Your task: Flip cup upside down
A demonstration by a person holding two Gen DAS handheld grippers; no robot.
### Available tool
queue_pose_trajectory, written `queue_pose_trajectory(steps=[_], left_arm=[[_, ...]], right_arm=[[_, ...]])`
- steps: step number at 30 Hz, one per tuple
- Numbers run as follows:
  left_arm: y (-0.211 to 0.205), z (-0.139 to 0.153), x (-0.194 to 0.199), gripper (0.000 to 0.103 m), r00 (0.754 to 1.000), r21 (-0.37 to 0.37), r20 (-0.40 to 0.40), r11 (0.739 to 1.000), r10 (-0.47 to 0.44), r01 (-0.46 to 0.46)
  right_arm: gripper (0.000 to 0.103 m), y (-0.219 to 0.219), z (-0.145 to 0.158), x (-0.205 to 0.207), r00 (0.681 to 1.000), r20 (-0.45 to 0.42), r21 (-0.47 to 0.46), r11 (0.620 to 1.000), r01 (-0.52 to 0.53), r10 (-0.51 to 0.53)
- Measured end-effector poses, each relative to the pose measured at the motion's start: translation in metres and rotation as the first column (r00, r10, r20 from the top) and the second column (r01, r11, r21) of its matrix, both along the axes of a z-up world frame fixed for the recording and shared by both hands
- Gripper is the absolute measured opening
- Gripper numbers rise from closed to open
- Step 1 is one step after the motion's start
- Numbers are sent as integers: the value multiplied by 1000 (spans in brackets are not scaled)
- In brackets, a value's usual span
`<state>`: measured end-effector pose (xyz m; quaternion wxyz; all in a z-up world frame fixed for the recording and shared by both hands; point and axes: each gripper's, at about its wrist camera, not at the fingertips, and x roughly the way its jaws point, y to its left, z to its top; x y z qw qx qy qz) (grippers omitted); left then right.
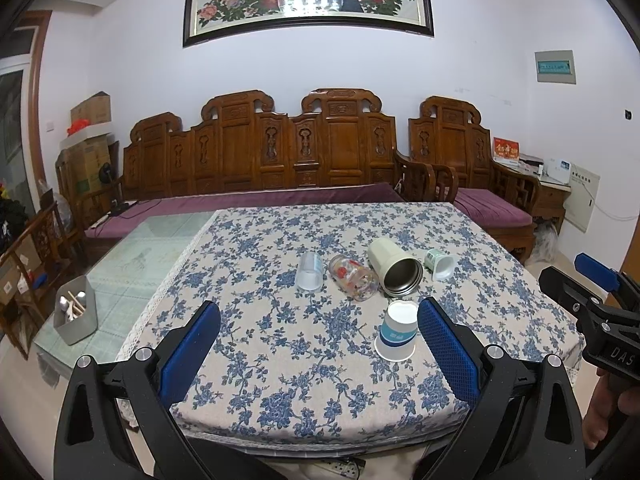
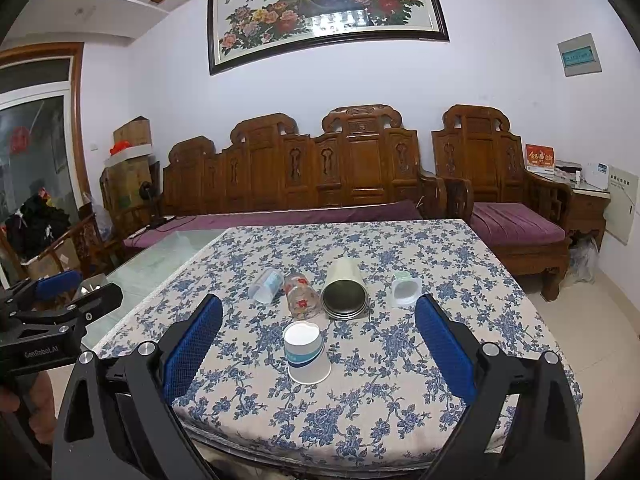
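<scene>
A white paper cup with a blue band [image 1: 396,336] [image 2: 306,354] stands upside down on the floral tablecloth [image 1: 304,364] [image 2: 360,396], near the front. Behind it, lying on their sides in a row, are a clear plastic cup [image 1: 309,271] [image 2: 266,286], a glass with red print [image 1: 354,278] [image 2: 302,295], a cream steel-lined tumbler [image 1: 394,266] [image 2: 345,288] and a small green-labelled cup [image 1: 440,266] [image 2: 405,289]. My left gripper [image 1: 318,344] is open and empty, its right finger just beside the paper cup. My right gripper [image 2: 318,344] is open and empty, with the paper cup between its fingers' line.
A grey holder with cutlery [image 1: 76,314] stands on the glass table part [image 1: 132,256] at the left. A carved wooden sofa with purple cushions [image 1: 256,160] [image 2: 320,176] runs behind the table. The right gripper shows at the right edge of the left wrist view [image 1: 592,304].
</scene>
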<state>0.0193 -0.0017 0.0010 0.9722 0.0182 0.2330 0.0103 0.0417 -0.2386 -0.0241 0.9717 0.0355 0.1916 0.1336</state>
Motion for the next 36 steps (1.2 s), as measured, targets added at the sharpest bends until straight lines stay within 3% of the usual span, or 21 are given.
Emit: queue_pose_trajectory(steps=[36], left_arm=[[0, 5, -3, 95, 1000, -7, 10, 1000, 5, -5]], right_arm=[[98, 3, -1, 1, 1000, 1, -6, 1000, 1, -1]])
